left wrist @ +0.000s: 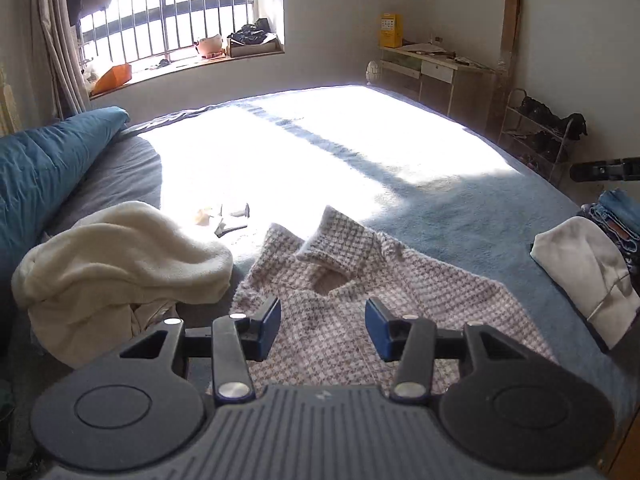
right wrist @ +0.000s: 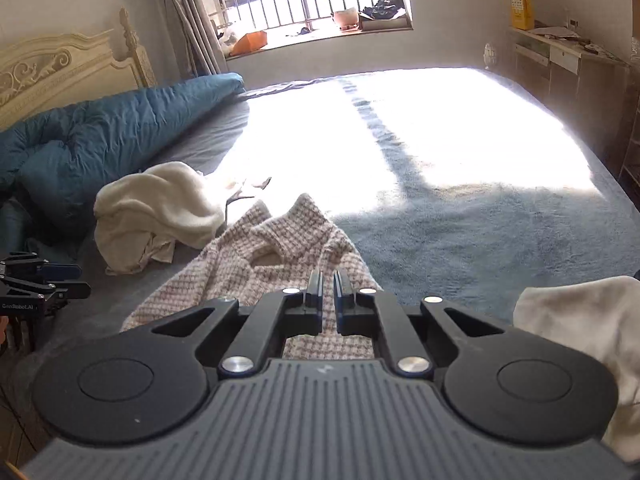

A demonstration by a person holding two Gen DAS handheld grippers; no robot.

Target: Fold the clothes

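Note:
A pink-and-white houndstooth sweater (left wrist: 348,312) lies spread on the bed, collar pointing away; it also shows in the right wrist view (right wrist: 224,280). My left gripper (left wrist: 323,320) is open and empty, hovering over the sweater's body just below the collar. My right gripper (right wrist: 328,292) has its jaws nearly closed with a thin gap, over the sweater's right shoulder; whether it pinches fabric is not clear. The left gripper appears at the left edge of the right wrist view (right wrist: 40,280).
A crumpled cream fleece (left wrist: 120,272) lies left of the sweater. A folded white garment (left wrist: 588,276) and folded jeans (left wrist: 618,220) sit at the right. A teal duvet (left wrist: 48,168) lies at the bed's left. The blue bedspread (left wrist: 440,200) stretches beyond. Desk and shoe rack stand at the far right.

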